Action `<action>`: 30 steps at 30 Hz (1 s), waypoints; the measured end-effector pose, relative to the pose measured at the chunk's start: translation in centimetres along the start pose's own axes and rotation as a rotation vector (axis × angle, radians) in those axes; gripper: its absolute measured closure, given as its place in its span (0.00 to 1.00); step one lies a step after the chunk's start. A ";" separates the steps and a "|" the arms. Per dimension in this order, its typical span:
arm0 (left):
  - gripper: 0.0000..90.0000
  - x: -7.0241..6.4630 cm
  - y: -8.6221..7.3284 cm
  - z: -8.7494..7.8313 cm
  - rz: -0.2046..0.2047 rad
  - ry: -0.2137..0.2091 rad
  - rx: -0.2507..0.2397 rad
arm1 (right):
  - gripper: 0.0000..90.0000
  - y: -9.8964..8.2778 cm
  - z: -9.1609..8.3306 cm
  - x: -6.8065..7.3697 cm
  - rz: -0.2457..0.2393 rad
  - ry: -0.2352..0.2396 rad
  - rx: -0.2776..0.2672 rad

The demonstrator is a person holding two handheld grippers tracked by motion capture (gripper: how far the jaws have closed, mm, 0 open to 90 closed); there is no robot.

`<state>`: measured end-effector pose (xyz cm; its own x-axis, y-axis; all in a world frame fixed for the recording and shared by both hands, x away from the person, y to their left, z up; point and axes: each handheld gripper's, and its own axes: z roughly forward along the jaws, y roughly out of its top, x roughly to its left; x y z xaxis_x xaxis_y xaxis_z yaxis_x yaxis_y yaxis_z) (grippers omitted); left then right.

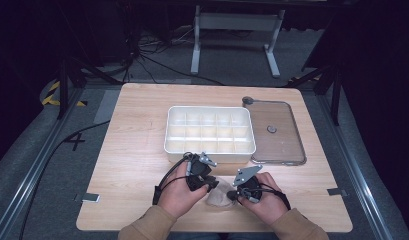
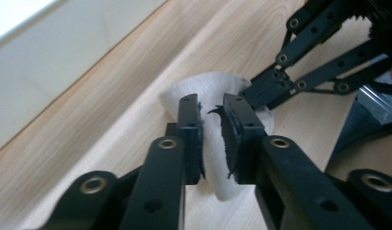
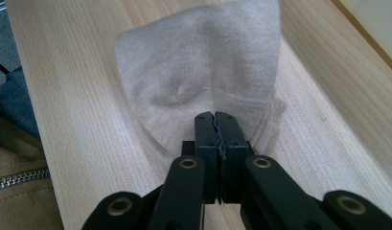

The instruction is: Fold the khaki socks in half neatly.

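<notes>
Sock [image 3: 198, 72] lies flat on table [image 1: 142, 150] before the tray [image 1: 210, 131]. Right gripper [image 3: 216, 122] pinches its edge, jaws pressed together. Left gripper [image 2: 212, 117] straddles the cloth, jaws narrowly apart.

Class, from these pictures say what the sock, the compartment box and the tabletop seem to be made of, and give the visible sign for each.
Sock: soft knitted fabric, likely cotton blend; fine ribbed weave, creases.
Compartment box: probably moulded plastic; smooth, whitish, slightly translucent walls.
Tabletop: wood or wood-look laminate; pale straight grain, matt surface.
</notes>
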<state>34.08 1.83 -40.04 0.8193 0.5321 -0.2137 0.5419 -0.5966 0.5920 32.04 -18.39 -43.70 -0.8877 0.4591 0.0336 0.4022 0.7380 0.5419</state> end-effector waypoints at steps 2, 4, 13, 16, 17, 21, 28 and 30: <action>0.90 0.0 0.1 0.5 0.006 -0.002 0.004 | 0.99 0.0 0.0 0.0 0.001 -0.001 -0.003; 0.90 -0.1 0.3 1.1 0.015 0.002 0.008 | 0.99 -0.1 0.0 0.0 0.000 -0.003 -0.006; 0.90 0.4 0.1 2.8 0.005 0.030 0.059 | 0.99 -0.4 -0.1 0.0 0.005 -0.004 -0.027; 0.87 0.4 0.0 3.2 0.001 0.034 0.091 | 0.99 -0.5 -0.1 0.1 0.005 -0.003 -0.030; 0.87 0.5 0.0 3.3 0.003 0.041 0.101 | 0.99 -0.5 -0.1 0.0 0.003 -0.002 -0.030; 0.87 0.7 -0.1 3.5 -0.009 0.040 0.115 | 0.99 -0.6 -0.2 0.0 0.005 0.004 -0.031; 0.87 1.2 -0.4 3.8 -0.033 0.033 0.129 | 0.99 -0.7 -0.2 -0.2 0.009 0.005 -0.029; 0.87 1.3 -0.5 3.8 -0.033 0.032 0.135 | 0.99 -0.8 -0.2 -0.2 0.009 0.003 -0.032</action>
<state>35.58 0.53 -43.59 0.7952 0.5707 -0.2049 0.5906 -0.6526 0.4746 31.89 -19.20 -43.93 -0.8848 0.4642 0.0416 0.4032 0.7175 0.5680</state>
